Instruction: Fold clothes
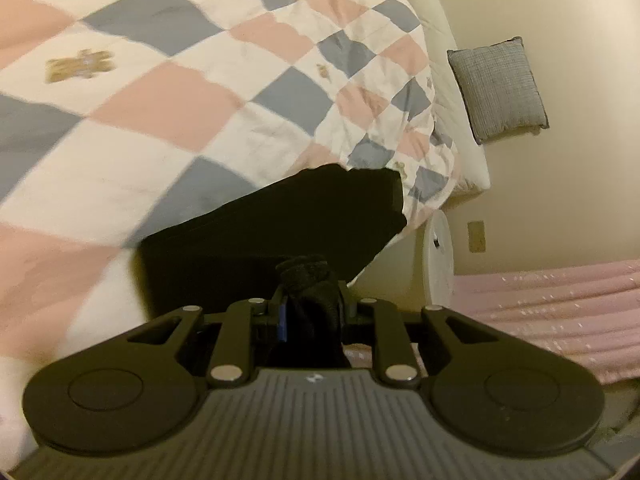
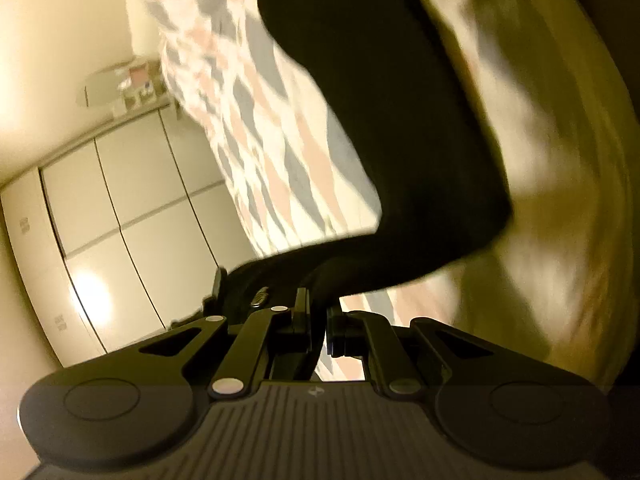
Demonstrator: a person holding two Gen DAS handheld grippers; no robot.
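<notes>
The black garment [image 1: 280, 220] was held at two places, and the quilt [image 1: 180, 92] on the bed serves as the landmark for everything else. In the left wrist view the left gripper [image 1: 310, 300] was seen clamped on a bunched fold of the dark cloth, which stood up between its fingers; beyond the gripper the garment was stretched as a flat black panel lying against the near edge of the pink, grey and white checked quilt. Only this view showed what lay past the quilt's far edge: a white mattress side, a grey cushion [image 1: 498, 90] leaning on the cream wall beyond it, a white round object [image 1: 438, 256] below the quilt's corner, and a pink sheet [image 1: 552, 320] spread low to that side.

In the right wrist view the right gripper [image 2: 318, 320] was seen with its fingers drawn close together on an edge of the same black garment [image 2: 380, 120], which rose from the gripper as a broad dark band across the frame. The quilt [image 2: 256, 128] was seen behind that band, heavily blurred. Only this view showed the white cabinet doors [image 2: 132, 216] beside the quilt and a shelf of small items above them, too blurred to be identified. The area on the other side of the garment was smeared by motion and could not be read.

No container was seen open in either view; the cabinet doors were shut.
</notes>
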